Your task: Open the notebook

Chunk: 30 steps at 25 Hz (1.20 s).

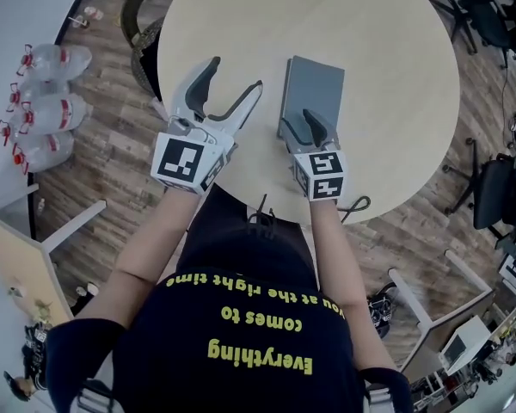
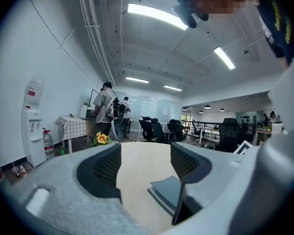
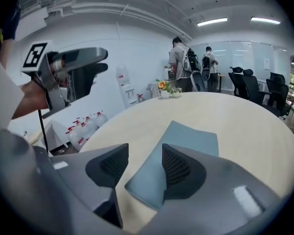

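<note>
A closed grey notebook lies flat on the round beige table. My right gripper hovers over the notebook's near left corner, jaws open; in the right gripper view that corner shows in the gap between the pads, which do not press on it. My left gripper stands open to the left of the notebook, over bare tabletop, holding nothing. The left gripper view shows the notebook low and to the right of its jaws.
Several water bottles lie on the wood floor at the left. A chair stands at the table's far left edge, office chairs at the right. A black cord hangs at the table's near edge. Two people stand far off by a water dispenser.
</note>
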Motion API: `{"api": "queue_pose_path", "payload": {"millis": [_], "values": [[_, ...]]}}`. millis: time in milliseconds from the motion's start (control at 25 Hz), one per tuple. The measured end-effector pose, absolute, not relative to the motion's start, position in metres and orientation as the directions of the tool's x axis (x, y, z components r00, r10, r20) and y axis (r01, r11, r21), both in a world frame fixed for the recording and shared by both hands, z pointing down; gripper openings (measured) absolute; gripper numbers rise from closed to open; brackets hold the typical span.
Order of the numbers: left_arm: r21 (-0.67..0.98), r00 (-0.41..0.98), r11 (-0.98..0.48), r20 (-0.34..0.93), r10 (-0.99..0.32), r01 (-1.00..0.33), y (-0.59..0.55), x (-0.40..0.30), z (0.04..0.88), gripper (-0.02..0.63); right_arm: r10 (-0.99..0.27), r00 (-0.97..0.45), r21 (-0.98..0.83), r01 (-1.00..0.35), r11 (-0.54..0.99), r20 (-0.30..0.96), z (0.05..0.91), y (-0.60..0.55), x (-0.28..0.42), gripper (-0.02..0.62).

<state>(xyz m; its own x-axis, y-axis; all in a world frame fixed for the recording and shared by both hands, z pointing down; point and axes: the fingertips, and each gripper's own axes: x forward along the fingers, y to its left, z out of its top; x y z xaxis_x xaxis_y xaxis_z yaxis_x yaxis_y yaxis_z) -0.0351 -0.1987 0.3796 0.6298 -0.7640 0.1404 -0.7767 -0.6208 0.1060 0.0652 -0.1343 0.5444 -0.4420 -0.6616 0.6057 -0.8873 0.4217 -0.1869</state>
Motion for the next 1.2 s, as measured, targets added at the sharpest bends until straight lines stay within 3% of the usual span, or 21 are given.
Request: {"api": "queue_pose_path", "payload": {"millis": [400,1200], "values": [[0.116,0.64,-0.629,0.167,-0.75,-0.768,-0.198,-0.043,0.392,0.316,-0.612,-0.339,-0.106,-0.917,0.385,0.714,0.6,-0.121,0.053,0.225],[0.13,0.643,-0.63,0.174,-0.746,-0.766,-0.2,-0.046,0.398,0.301,-0.554,-0.317,0.055,-0.832,0.552,0.77,0.62,-0.104,0.05,0.229]]}}
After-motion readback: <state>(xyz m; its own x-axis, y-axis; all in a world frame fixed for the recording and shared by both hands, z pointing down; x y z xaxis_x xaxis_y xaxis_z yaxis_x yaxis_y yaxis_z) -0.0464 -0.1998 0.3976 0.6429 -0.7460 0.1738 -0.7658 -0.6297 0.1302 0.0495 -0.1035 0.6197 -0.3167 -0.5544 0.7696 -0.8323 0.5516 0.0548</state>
